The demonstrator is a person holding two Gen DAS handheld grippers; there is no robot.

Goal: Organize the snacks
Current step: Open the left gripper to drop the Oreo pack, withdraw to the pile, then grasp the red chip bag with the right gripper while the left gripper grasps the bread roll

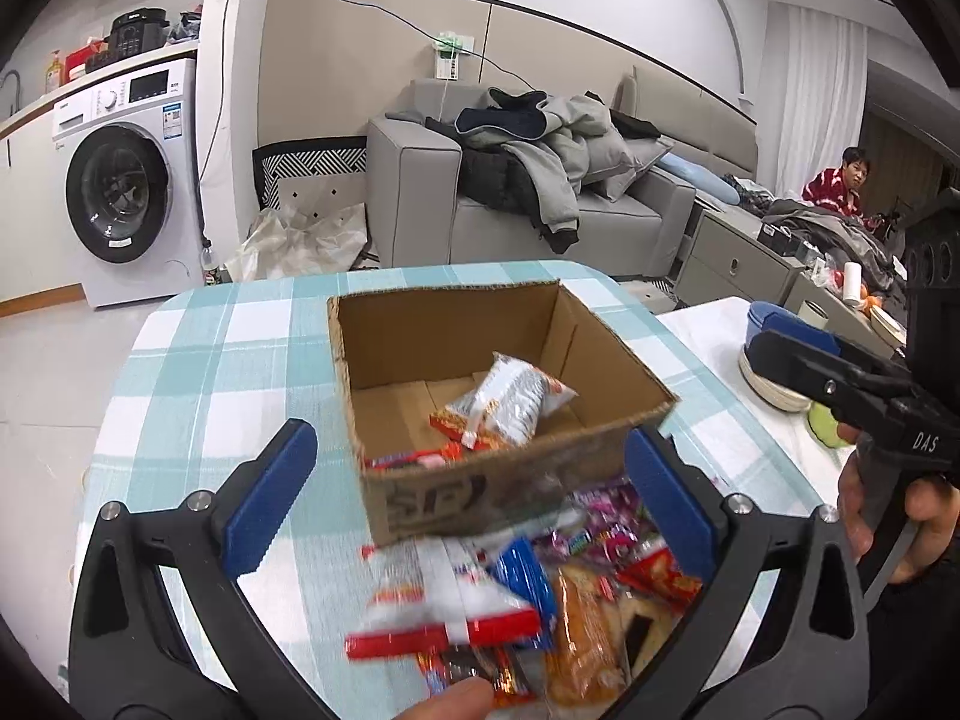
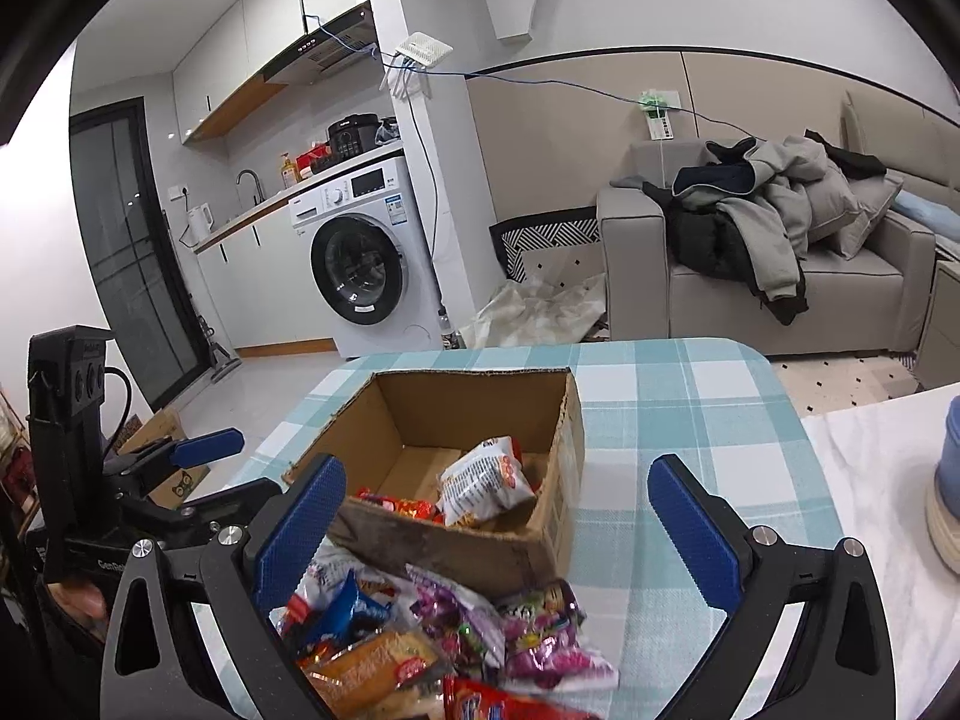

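Note:
An open cardboard box (image 1: 420, 348) (image 2: 468, 408) stands on the checked tablecloth (image 1: 210, 372) (image 2: 690, 408). Inside it lie a white and red snack packet (image 1: 510, 402) (image 2: 486, 480) and some red wrappers. In front of the box sits a loose pile of snacks (image 1: 588, 588) (image 2: 432, 630). My left gripper (image 1: 471, 498) (image 2: 222, 468) is open above the pile; a blurred white, red and blue packet (image 1: 450, 600) lies below, between its fingers, with no pad touching it. My right gripper (image 2: 498, 525) (image 1: 780, 339) is open over the pile's right side, holding nothing.
A white marble-look table with stacked bowls (image 1: 774, 384) (image 2: 954, 480) adjoins on the right. Beyond the table are a grey sofa (image 1: 540, 204) piled with clothes, a washing machine (image 1: 120, 192) and a seated person (image 1: 840, 180).

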